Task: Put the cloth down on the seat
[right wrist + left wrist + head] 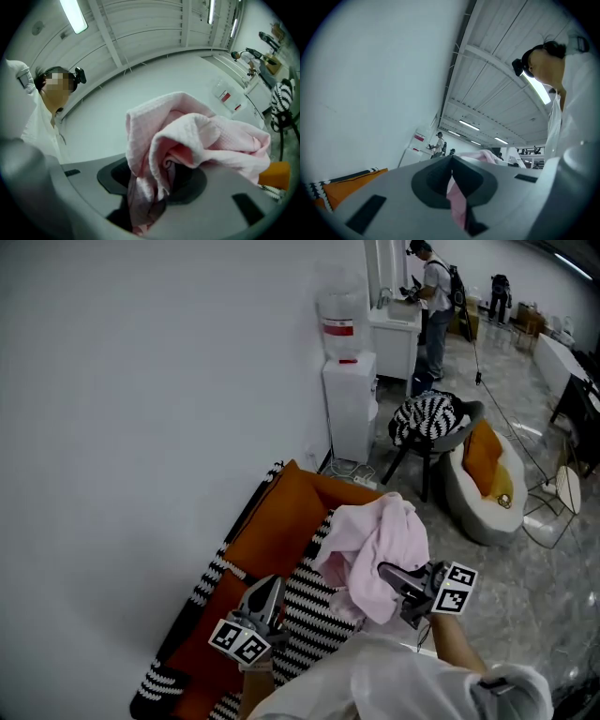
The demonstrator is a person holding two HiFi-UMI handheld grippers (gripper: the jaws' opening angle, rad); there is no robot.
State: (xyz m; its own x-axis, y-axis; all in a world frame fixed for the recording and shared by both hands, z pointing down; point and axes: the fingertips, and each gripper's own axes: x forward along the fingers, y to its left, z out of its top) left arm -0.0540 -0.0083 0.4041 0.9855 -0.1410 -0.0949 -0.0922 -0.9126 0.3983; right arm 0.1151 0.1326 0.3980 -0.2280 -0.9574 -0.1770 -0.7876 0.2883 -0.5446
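A crumpled pink cloth [375, 545] hangs in the air over an orange seat [281, 531] that stands against the white wall and has a black-and-white striped cover [309, 610] on it. My right gripper [386, 574] is shut on the cloth's right side. In the right gripper view the bunched cloth [197, 136] spills out of the right gripper [159, 180]. My left gripper [271, 591] sits lower left, above the striped cover. In the left gripper view a thin pink fold of cloth [457, 201] is pinched in the left gripper [452, 180].
A water dispenser [349, 381] stands by the wall beyond the seat. A dark chair with a zebra-striped cloth [427, 420] and a white beanbag with an orange cushion [483, 474] stand to the right. A person [435, 296] stands at a far counter.
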